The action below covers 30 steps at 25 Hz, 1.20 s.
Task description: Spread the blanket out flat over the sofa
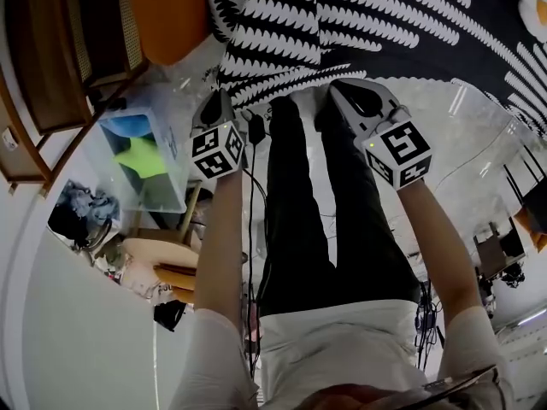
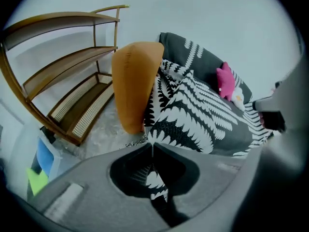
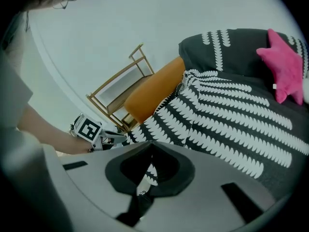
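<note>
The black blanket with white fern print [image 1: 359, 15] lies over the dark sofa beside its orange armrest [image 1: 171, 11], and its near edge hangs toward me. My left gripper [image 1: 218, 105] is shut on that edge; in the left gripper view the patterned cloth [image 2: 193, 115] runs into the closed jaws [image 2: 152, 146]. My right gripper [image 1: 346, 92] is shut on the same edge further right, with fabric [image 3: 227, 120] pinched at its tips [image 3: 150, 146]. The left gripper [image 3: 91, 129] shows low at the left of the right gripper view.
A wooden shelf unit [image 1: 51, 67] stands left of the armrest. A clear plastic box [image 1: 145, 156] with blue and green contents sits on the floor by my left leg. A pink star cushion [image 3: 285, 64] rests on the sofa back.
</note>
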Each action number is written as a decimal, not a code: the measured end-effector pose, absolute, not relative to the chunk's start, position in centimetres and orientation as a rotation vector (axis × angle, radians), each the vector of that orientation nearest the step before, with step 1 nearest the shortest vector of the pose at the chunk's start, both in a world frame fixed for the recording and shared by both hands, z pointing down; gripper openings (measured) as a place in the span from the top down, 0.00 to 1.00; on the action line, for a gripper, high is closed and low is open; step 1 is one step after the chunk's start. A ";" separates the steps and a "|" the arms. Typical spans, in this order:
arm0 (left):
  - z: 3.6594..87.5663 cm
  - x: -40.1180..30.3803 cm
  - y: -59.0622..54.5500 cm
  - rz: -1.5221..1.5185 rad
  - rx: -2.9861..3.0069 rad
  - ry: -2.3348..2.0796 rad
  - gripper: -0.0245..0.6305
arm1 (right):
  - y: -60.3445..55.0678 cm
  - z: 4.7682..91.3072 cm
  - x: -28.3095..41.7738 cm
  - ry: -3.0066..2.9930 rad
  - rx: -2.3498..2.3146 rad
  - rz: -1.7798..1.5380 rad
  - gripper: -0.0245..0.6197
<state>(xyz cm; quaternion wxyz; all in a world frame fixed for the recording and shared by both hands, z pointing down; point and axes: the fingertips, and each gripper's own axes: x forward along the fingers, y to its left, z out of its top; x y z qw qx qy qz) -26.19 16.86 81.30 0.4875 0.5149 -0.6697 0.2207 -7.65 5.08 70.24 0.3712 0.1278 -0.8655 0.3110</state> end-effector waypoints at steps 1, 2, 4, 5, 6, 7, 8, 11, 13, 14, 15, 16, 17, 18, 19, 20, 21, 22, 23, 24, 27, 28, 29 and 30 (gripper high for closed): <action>81.4 -26.6 17.4 0.533 1.237 -1.635 0.93 | 5.2 70.4 -7.8 -2.218 0.321 0.795 0.95; 81.5 -26.9 18.0 0.532 1.223 -1.641 0.93 | 5.4 70.5 -8.0 -2.217 0.315 0.792 0.95; 81.8 -27.8 19.3 0.531 1.194 -1.651 0.93 | 5.8 70.7 -8.4 -2.213 0.305 0.788 0.95; 81.9 -28.2 20.0 0.529 1.176 -1.655 0.93 | 6.0 70.8 -8.6 -2.210 0.301 0.787 0.95; 81.9 -28.7 20.7 0.525 1.157 -1.659 0.93 | 6.1 70.8 -8.7 -2.207 0.297 0.785 0.95; 81.9 -29.1 21.2 0.521 1.138 -1.662 0.93 | 6.0 70.6 -8.9 -2.204 0.294 0.782 0.95; 81.8 -29.3 21.5 0.518 1.122 -1.667 0.93 | 5.7 70.4 -8.9 -2.202 0.290 0.777 0.95; 81.0 -28.9 21.1 0.519 1.095 -1.684 0.93 | 4.0 69.4 -7.9 -2.204 0.283 0.758 0.95; 80.7 -28.0 20.6 0.537 1.084 -1.690 0.93 | 2.8 69.1 -6.6 -2.207 0.283 0.755 0.95; 80.6 -27.6 20.5 0.547 1.077 -1.690 0.93 | 2.3 68.9 -6.1 -2.206 0.283 0.757 0.95; 80.4 -27.2 20.5 0.553 1.066 -1.690 0.93 | 2.0 68.6 -5.6 -2.203 0.283 0.758 0.95; 80.1 -27.0 20.4 0.553 1.056 -1.692 0.93 | 1.7 68.2 -5.2 -2.199 0.282 0.757 0.95; 79.7 -26.8 20.3 0.548 1.047 -1.694 0.93 | 1.4 67.8 -5.0 -2.196 0.281 0.754 0.95; 79.3 -26.6 20.1 0.542 1.044 -1.698 0.93 | 1.1 67.3 -4.8 -2.194 0.277 0.750 0.95; 79.0 -26.4 19.8 0.539 1.046 -1.701 0.93 | 0.9 67.0 -4.7 -2.195 0.272 0.746 0.95; 78.8 -26.3 19.6 0.541 1.052 -1.703 0.93 | 0.8 66.9 -4.7 -2.196 0.265 0.742 0.95; 78.8 -26.1 19.4 0.547 1.060 -1.704 0.93 | 0.7 66.9 -4.7 -2.197 0.258 0.740 0.95; 78.8 -26.1 19.2 0.552 1.065 -1.704 0.93 | 0.8 66.9 -4.7 -2.198 0.253 0.740 0.95; 79.0 -26.1 19.1 0.557 1.068 -1.704 0.93 | 0.8 67.1 -4.8 -2.197 0.249 0.740 0.95; 79.3 -26.2 19.0 0.561 1.069 -1.704 0.93 | 0.9 67.2 -4.9 -2.197 0.246 0.742 0.95; 80.2 -26.6 18.9 0.577 1.068 -1.705 0.93 | 1.4 67.8 -5.3 -2.193 0.237 0.743 0.95; 80.6 -26.7 18.8 0.586 1.066 -1.706 0.93 | 1.6 68.1 -5.5 -2.191 0.233 0.744 0.95; 81.0 -26.8 18.8 0.595 1.064 -1.708 0.92 | 1.8 68.4 -5.6 -2.190 0.230 0.745 0.95; 81.4 -26.8 18.7 0.604 1.060 -1.711 0.91 | 1.9 68.7 -5.7 -2.189 0.229 0.746 0.95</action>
